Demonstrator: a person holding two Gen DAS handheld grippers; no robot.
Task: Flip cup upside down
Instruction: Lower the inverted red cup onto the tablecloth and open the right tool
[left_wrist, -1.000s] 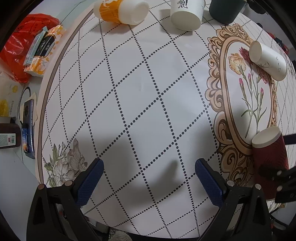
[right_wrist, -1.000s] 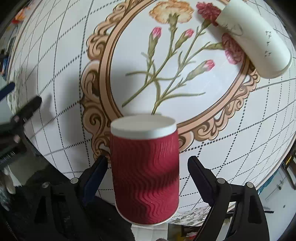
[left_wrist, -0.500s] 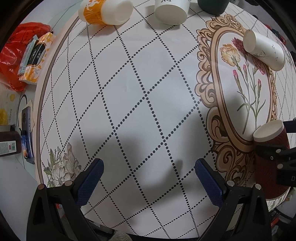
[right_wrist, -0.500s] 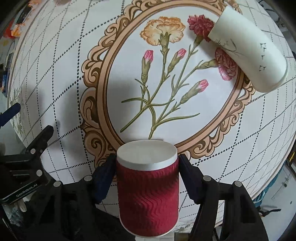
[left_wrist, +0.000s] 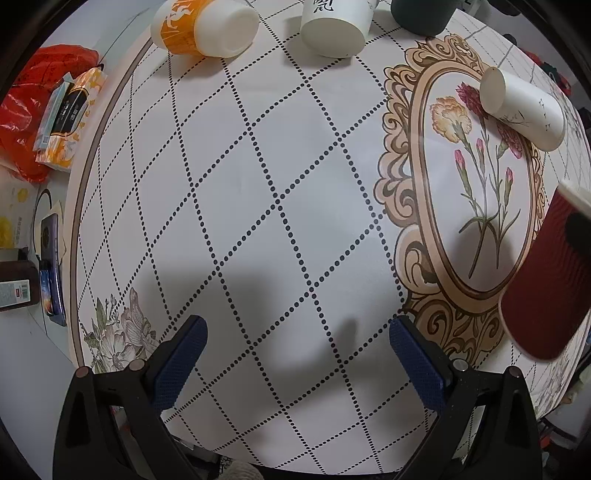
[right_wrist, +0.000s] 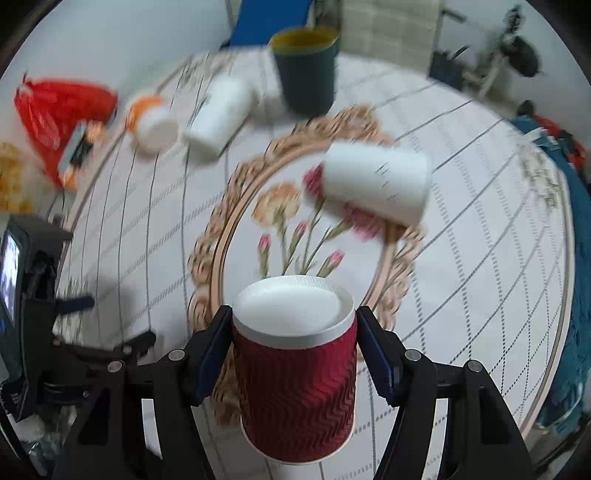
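A red ribbed paper cup (right_wrist: 295, 384) is clamped between the blue pads of my right gripper (right_wrist: 294, 354). Its white closed base points away from the camera and its rim faces the camera. It is lifted off the table and tilted, as the left wrist view (left_wrist: 543, 280) shows at the right edge. My left gripper (left_wrist: 295, 358) is open and empty, low over the white patterned tablecloth (left_wrist: 258, 184), left of the red cup.
A white cup (left_wrist: 524, 107) lies on its side on the flower medallion. An orange-and-white cup (left_wrist: 203, 27) and another white cup (left_wrist: 336, 26) lie at the far edge beside a dark green cup (right_wrist: 304, 70). Red bag and boxes (left_wrist: 55, 107) sit off the table's left.
My right gripper closed on the red cup, then lifted and tilted it off the table. The right wrist view swung upward and is blurred. My left gripper barely moved.
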